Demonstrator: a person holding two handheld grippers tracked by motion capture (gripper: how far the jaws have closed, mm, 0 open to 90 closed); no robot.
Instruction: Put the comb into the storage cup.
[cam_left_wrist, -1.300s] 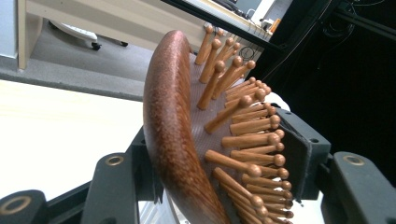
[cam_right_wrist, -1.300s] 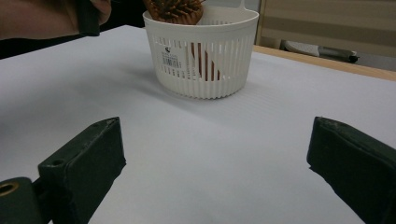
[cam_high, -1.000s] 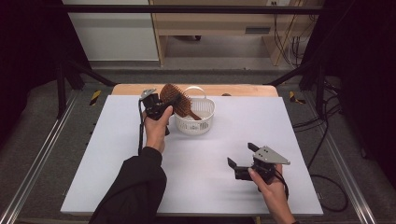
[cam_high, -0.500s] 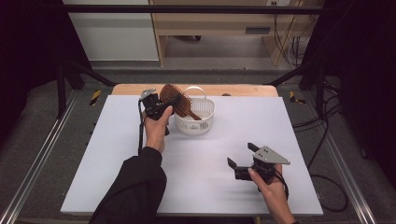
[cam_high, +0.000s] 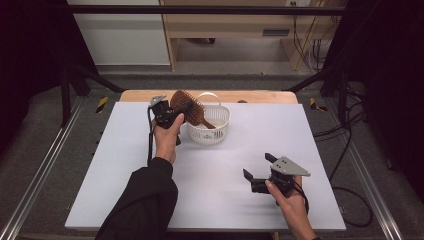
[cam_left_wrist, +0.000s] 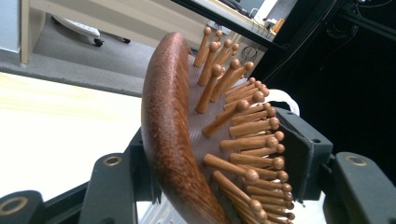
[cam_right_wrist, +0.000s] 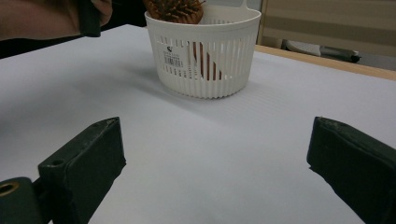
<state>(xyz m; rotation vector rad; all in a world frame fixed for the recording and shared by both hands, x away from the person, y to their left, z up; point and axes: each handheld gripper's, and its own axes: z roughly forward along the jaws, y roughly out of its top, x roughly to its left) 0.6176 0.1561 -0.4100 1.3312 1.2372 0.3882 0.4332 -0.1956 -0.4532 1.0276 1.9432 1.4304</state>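
A brown wooden hairbrush (cam_high: 187, 108) with wooden pins leans with its handle down inside a small white slatted basket (cam_high: 218, 131) at the back of the table. My left gripper (cam_high: 172, 117) is shut on the brush head, one jaw on its smooth back and the other on the pin side; up close the hairbrush (cam_left_wrist: 187, 140) stands between both jaws. My right gripper (cam_high: 255, 168) rests near the front right of the table, open and empty. In the right gripper view its jaws stand wide apart and the basket (cam_right_wrist: 205, 51) stands ahead with the brush head (cam_right_wrist: 173, 10) above its rim.
The white table top (cam_high: 100, 165) has a wooden strip (cam_high: 260, 96) along its back edge. Black frame posts and cables stand around the table, with cables on the floor at the right. A person's dark sleeve (cam_high: 145, 200) reaches in from the front left.
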